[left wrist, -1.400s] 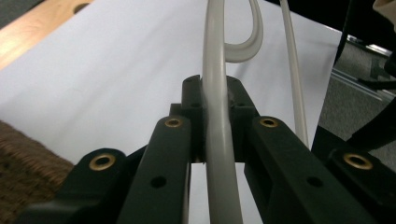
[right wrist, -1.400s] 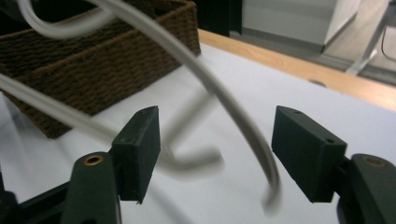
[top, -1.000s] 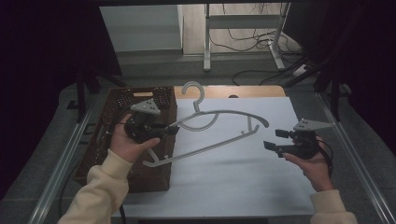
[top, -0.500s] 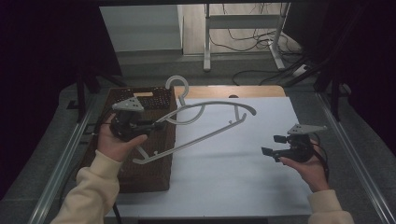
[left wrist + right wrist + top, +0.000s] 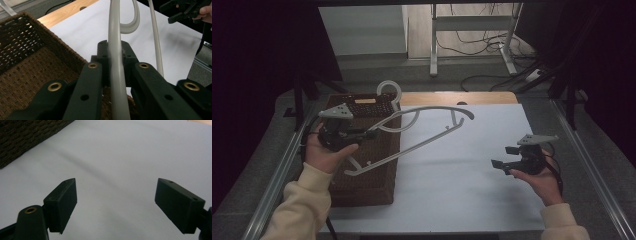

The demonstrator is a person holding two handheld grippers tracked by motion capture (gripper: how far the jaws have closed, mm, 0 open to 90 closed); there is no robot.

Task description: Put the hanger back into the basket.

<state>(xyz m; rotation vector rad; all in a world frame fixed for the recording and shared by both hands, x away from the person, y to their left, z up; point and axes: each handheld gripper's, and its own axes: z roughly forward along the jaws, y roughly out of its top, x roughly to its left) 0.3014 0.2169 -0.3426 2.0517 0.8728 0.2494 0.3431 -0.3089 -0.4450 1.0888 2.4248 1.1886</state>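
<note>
A pale grey plastic clothes hanger [image 5: 428, 111] hangs in the air, slanting from over the brown wicker basket [image 5: 367, 185] out over the white sheet [image 5: 462, 185]. My left gripper [image 5: 371, 134] is shut on it near the hook, above the basket. In the left gripper view the hanger [image 5: 117, 75] runs between the jaws of that gripper [image 5: 115, 50], with the basket [image 5: 27, 65] below. My right gripper [image 5: 505, 156] hovers over the sheet at the right, apart from the hanger. Its jaws have just been opening, and nothing is between them [image 5: 117, 202].
The basket sits at the table's left edge, and its corner [image 5: 22, 137] appears in the right gripper view. A wooden strip [image 5: 462, 98] borders the sheet at the back. Metal rails [image 5: 592, 165] run along both sides. Desk legs and cables [image 5: 482, 55] lie on the floor beyond.
My left gripper has carried the hanger to the left, further over the basket. The right gripper's jaws have spread wider, and the hanger's far end has drawn away from it.
</note>
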